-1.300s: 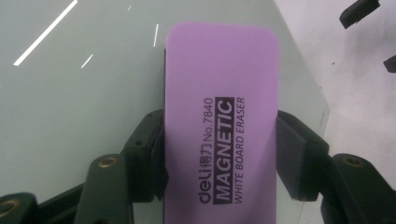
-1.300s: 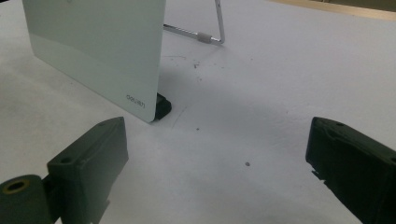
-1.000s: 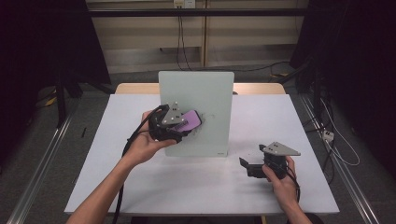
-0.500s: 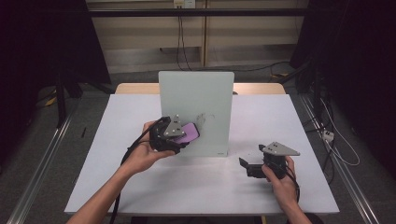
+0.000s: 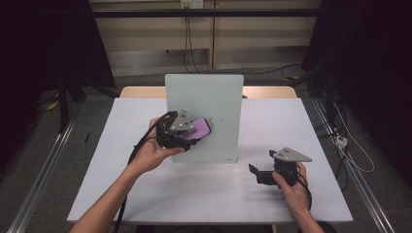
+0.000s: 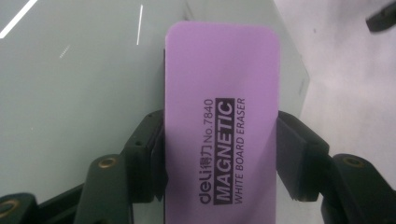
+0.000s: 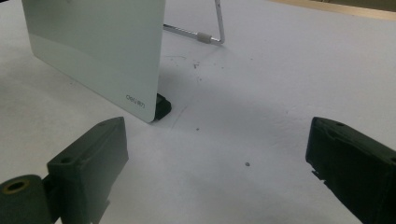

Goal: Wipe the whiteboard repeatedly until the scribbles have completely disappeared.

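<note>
Right gripper (image 5: 257,174): jaws spread wide with nothing between them, resting on the white table (image 5: 121,184) near the whiteboard's lower right corner, nearer the person than the board. Left gripper (image 5: 187,133): jaws pinching a purple magnetic eraser (image 6: 222,126) by its long edges, the eraser held against the whiteboard's face, left of centre. Whiteboard (image 5: 214,97): standing upright mid-table on a wire stand (image 7: 212,32) behind it.

We see the whiteboard (image 5: 206,116) upright mid-surface (image 5: 97,194), the eraser (image 5: 198,129) against its face, the right claw (image 5: 256,173) right of it.
</note>
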Demonstrator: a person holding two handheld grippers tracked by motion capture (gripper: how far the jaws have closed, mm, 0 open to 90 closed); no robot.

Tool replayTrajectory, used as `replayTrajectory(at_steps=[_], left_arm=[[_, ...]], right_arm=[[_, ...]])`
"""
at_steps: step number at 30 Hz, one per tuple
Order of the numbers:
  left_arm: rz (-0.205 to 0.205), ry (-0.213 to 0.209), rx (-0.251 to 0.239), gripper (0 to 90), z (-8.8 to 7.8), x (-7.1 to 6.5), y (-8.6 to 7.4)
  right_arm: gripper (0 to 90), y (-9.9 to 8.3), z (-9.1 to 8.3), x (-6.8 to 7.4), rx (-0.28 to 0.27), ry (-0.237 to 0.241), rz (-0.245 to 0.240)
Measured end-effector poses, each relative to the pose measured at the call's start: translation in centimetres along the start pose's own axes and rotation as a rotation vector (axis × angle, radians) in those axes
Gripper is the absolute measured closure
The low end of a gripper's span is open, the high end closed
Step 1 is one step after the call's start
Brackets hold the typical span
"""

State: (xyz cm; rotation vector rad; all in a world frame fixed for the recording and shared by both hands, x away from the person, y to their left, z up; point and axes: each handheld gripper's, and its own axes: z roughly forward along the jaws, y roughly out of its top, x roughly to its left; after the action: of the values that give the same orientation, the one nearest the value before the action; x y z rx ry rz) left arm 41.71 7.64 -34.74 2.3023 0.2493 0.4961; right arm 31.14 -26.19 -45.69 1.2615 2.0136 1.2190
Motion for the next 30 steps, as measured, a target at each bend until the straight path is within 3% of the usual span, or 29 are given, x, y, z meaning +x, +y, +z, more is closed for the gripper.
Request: replayTrajectory(at_steps=[5, 13, 25, 30], left_arm=[[-0.003, 0.012, -0.022, 40.8, -0.2, 0.5, 0.9], [0.029, 0.005, -0.004, 40.8, 0.9, -0.5, 1.4], [0.063, -0.062, 0.053, 40.8, 3.2, -2.5, 1.3], [0.066, -0.076, 0.066, 40.9, 3.1, -2.2, 1.8]], right_arm=[[5.5, 0.0, 0.0, 0.0, -0.001, 0.001, -0.001], [5.5, 0.0, 0.1, 0.1, 0.000, 0.001, -0.005], [5.6, 0.0, -0.1, 0.1, -0.003, 0.001, -0.005], [5.5, 0.0, 0.0, 0.1, -0.002, 0.002, -0.007]])
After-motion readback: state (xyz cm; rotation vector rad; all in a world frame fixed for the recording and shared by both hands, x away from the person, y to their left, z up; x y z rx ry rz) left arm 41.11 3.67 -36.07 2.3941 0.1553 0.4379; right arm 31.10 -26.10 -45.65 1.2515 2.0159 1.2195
